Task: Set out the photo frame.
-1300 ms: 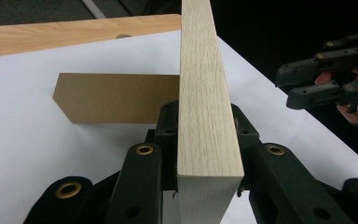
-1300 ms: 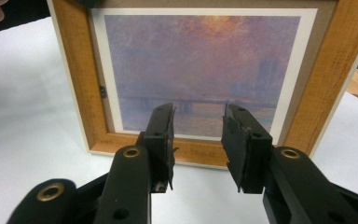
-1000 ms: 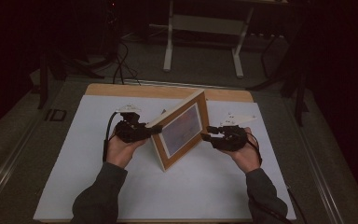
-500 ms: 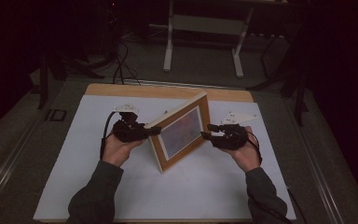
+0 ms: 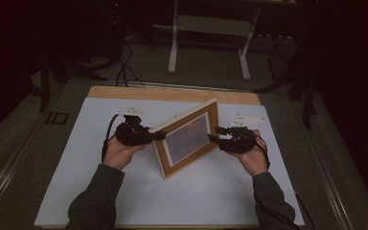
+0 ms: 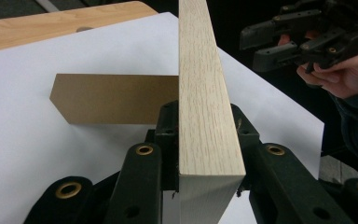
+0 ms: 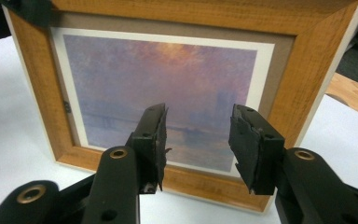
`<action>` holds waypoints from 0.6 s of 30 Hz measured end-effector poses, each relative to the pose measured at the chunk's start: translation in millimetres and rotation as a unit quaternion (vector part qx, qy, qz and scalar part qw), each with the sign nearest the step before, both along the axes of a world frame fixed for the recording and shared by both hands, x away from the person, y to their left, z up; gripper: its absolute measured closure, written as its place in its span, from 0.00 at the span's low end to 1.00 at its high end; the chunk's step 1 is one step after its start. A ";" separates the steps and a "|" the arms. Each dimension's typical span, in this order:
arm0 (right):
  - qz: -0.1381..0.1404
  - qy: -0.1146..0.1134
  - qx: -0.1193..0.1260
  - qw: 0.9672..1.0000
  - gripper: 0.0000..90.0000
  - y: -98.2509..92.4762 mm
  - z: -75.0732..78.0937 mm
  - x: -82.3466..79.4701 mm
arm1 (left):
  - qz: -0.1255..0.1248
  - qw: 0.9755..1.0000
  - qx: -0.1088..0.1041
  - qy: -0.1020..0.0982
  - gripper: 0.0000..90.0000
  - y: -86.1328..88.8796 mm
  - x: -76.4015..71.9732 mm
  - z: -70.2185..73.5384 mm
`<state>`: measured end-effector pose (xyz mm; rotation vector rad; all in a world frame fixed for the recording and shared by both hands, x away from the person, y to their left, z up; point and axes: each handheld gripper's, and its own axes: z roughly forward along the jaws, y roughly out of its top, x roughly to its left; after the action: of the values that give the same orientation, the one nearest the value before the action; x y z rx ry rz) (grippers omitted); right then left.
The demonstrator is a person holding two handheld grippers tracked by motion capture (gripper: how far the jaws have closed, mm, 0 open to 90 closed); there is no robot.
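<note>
A wooden picture frame point(image 5: 187, 139) with a hazy purple sunset print stands upright on the white sheet, leaning on its brown back stand point(image 6: 112, 98). My left gripper point(image 5: 155, 135) is shut on the frame's pale side edge point(image 6: 207, 93), one jaw on each face. My right gripper point(image 5: 215, 134) hovers at the frame's other end. In the right gripper view its jaws point(image 7: 198, 128) face the print and have just been opening, with nothing between them and no contact with the frame point(image 7: 307, 60). The right gripper point(image 6: 279, 42) also shows past the frame's edge in the left gripper view.
A white sheet point(image 5: 124, 191) covers most of a wooden tabletop point(image 5: 172, 93). Beyond the table, a metal stand point(image 5: 211, 24) and cables point(image 5: 122, 67) sit on the dark floor. Open sheet lies in front of the frame and to both sides.
</note>
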<state>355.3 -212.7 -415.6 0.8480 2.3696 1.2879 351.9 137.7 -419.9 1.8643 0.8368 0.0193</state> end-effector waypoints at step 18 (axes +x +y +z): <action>-0.023 -0.001 0.004 1.000 0.61 -10.3 2.6 4.7 | -0.042 0.999 -0.008 0.000 0.80 3.8 6.8 -2.0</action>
<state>360.0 -223.0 -413.0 0.8970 2.3313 1.2816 358.7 141.5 -421.8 1.8831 0.7553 -0.0400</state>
